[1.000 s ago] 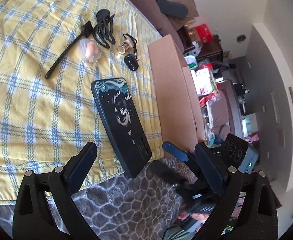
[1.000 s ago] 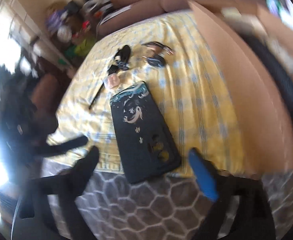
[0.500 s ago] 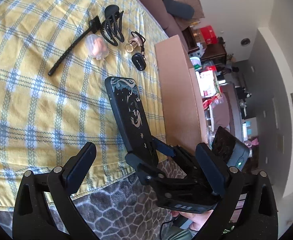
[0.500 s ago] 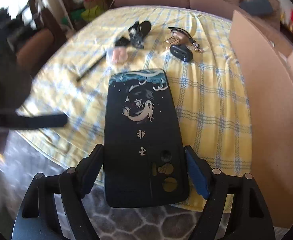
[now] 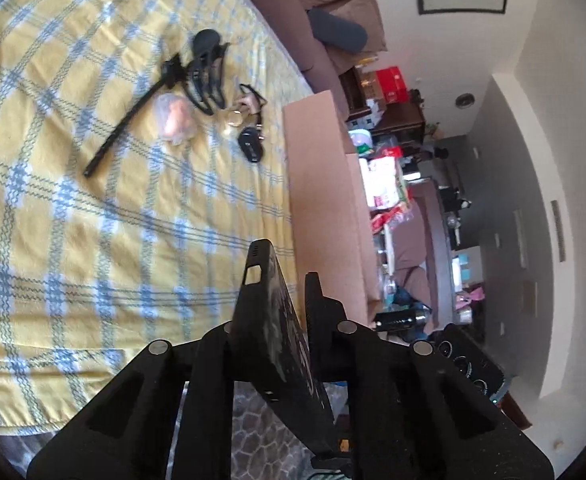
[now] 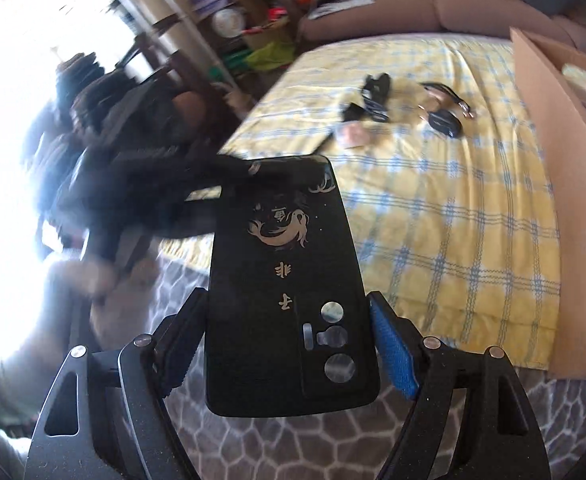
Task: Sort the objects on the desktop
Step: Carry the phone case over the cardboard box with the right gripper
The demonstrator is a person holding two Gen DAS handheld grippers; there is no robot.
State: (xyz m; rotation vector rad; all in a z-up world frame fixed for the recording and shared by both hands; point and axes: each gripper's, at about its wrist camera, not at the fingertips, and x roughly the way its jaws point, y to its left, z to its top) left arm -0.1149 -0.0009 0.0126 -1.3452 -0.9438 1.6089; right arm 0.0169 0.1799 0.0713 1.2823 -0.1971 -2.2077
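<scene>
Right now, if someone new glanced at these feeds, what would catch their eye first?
The black phone case, with a gold fish design, fills the right wrist view, lifted off the bed and clamped at its sides by the right gripper; the left gripper is closed on it too. Behind it, on the yellow plaid sheet, lies a small cluster: hair claw, black stick, pink pod, keys. A cardboard box stands along the right edge of the bed.

Black phone case with gold fish motif — lifted off the table, held edgewise.
</scene>
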